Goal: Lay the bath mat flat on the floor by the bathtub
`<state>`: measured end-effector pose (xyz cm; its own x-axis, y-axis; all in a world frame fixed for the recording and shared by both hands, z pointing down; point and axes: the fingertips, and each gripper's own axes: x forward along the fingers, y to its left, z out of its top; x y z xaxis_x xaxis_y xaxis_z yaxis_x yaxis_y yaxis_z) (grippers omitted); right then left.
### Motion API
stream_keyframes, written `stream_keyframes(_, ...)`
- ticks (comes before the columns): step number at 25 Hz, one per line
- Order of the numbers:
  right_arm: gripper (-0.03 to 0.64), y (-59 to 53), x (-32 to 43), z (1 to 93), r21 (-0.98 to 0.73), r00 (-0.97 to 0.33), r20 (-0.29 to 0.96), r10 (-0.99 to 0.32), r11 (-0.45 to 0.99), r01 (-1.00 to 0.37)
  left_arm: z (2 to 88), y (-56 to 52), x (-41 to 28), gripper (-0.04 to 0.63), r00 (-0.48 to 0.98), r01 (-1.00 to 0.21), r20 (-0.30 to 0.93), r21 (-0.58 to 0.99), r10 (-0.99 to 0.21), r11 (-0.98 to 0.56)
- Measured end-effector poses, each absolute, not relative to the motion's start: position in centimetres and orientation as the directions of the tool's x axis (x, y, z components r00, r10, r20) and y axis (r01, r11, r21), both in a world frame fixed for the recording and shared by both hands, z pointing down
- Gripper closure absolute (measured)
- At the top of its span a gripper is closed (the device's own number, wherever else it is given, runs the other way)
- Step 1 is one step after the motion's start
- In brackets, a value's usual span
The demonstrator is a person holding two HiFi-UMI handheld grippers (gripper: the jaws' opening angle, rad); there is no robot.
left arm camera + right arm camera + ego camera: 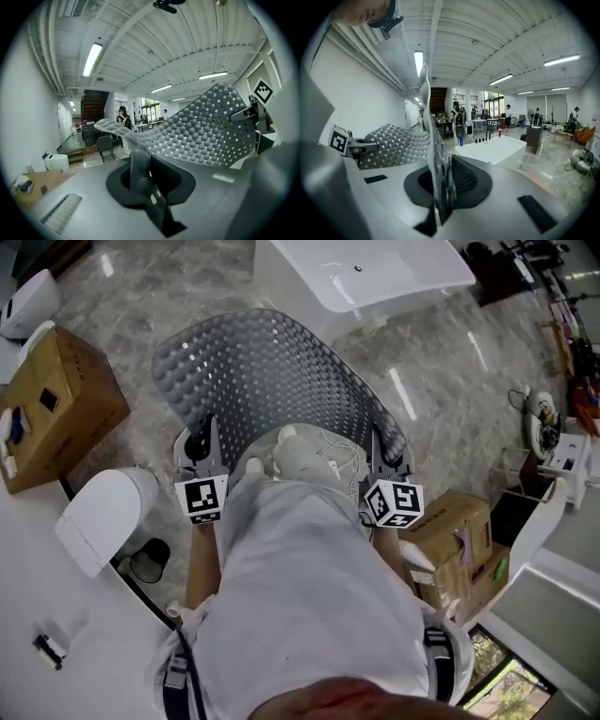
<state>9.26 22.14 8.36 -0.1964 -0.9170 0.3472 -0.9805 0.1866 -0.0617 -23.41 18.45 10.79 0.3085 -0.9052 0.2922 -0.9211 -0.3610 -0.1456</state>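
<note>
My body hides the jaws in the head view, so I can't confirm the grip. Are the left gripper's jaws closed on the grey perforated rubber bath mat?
Observer: Yes. On the left gripper the jaws are shut on an edge of the grey perforated rubber bath mat.
Operator: And the right?
Observer: The right gripper pinches an edge too; it stands upright between the jaws.
Operator: Anyone past the tub?
Observer: A person stands far behind the white bathtub.
</note>
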Motion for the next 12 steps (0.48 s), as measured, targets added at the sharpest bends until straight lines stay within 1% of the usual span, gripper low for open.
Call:
stream_keyframes(6,0.598,22.7,8.4,10.2,-0.093,-0.214,0.386,-0.897,0.193,-0.977,11.1,20.0,-25.4,0.575,0.261,-0.935,0.307,-0.155,-0.915,-0.318)
stream_keyframes(12,0.598,19.8,7.7,11.6,-0.130,-0.241,0.381,-0.893,0.206,-0.970,11.7,17.0,-26.0,0.575,0.238,-0.935,0.334,-0.175,-0.912,-0.308)
